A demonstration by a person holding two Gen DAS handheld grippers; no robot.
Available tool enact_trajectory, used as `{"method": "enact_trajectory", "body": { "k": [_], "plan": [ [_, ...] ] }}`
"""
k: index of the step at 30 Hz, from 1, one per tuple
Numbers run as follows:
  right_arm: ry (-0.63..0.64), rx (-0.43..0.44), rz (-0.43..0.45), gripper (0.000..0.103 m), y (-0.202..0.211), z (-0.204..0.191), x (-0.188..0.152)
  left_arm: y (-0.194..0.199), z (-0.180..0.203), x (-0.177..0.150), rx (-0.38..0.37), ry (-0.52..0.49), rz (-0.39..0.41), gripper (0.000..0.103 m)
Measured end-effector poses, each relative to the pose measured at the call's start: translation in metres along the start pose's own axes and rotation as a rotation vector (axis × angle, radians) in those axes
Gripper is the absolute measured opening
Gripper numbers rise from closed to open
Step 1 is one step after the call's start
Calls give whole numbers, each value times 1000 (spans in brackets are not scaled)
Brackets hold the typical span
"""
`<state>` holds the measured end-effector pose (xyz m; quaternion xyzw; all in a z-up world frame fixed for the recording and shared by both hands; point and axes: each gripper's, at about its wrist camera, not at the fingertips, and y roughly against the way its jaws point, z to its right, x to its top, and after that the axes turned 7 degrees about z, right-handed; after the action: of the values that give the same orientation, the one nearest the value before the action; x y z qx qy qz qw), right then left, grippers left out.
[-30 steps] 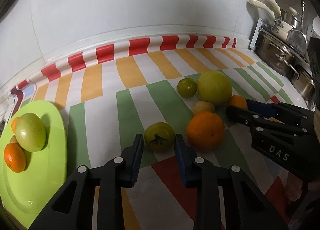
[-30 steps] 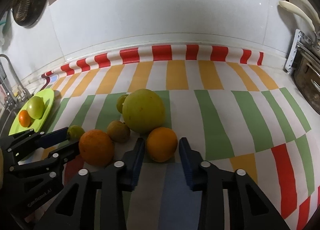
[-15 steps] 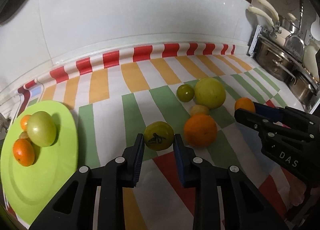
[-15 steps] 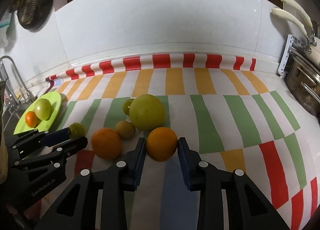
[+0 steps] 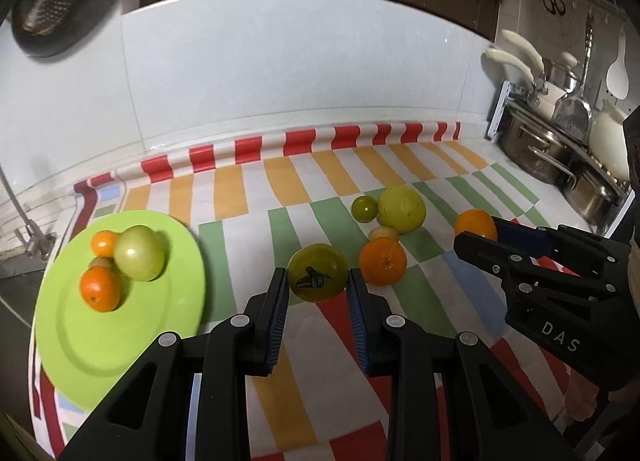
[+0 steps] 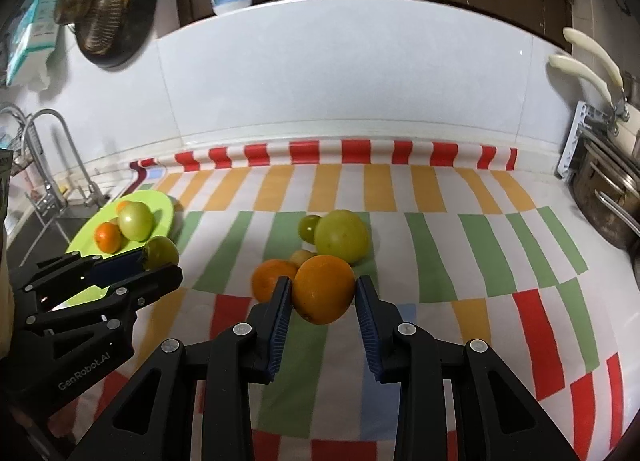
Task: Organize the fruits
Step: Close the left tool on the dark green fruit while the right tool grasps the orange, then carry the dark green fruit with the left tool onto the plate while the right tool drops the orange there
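Left wrist view shows the left gripper (image 5: 318, 281) clamped on a green fruit with a dark sticker (image 5: 318, 272), its blue pads pressing both sides of it above the striped cloth (image 5: 240, 197). To the left sits a lime-green plate (image 5: 132, 325) carrying two small oranges (image 5: 100, 288), a pale green apple-like fruit (image 5: 139, 253) and a small brownish fruit partly hidden between them. On the cloth beyond the held fruit lie a loose orange (image 5: 382, 261), a small yellowish fruit (image 5: 383, 233) just behind it, a small dark green fruit (image 5: 364, 208) and a large yellow-green fruit (image 5: 401, 209) touching it. At right, the right gripper (image 5: 478, 233) grips another orange (image 5: 475, 223).

Right wrist view has that gripper (image 6: 323, 293) clenched around the orange (image 6: 323, 288), which hangs in front of the loose orange (image 6: 272, 279) and the large yellow-green fruit (image 6: 341, 236). The left gripper (image 6: 160, 261) appears at the left edge with its green fruit (image 6: 161, 252), close to the plate's (image 6: 160, 205) near rim. A sink tap (image 6: 52, 149) stands beyond the plate, and pots (image 6: 604, 197) sit at the cloth's far right.
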<state>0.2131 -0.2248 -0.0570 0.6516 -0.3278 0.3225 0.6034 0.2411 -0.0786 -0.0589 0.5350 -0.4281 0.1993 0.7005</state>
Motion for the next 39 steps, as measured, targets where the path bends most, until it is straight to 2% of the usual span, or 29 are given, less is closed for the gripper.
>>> {"method": "enact_trajectory", "body": {
  "k": [8, 17, 39],
  "plan": [
    [33, 34, 44, 34, 26, -23, 4, 38, -10, -6, 31, 37, 46, 29],
    [66, 79, 86, 34, 52, -51, 5, 71, -28, -18, 88, 73, 63, 29],
    [132, 195, 126, 34, 66, -138, 3, 126, -102, -35, 224, 120, 106, 29]
  ]
}}
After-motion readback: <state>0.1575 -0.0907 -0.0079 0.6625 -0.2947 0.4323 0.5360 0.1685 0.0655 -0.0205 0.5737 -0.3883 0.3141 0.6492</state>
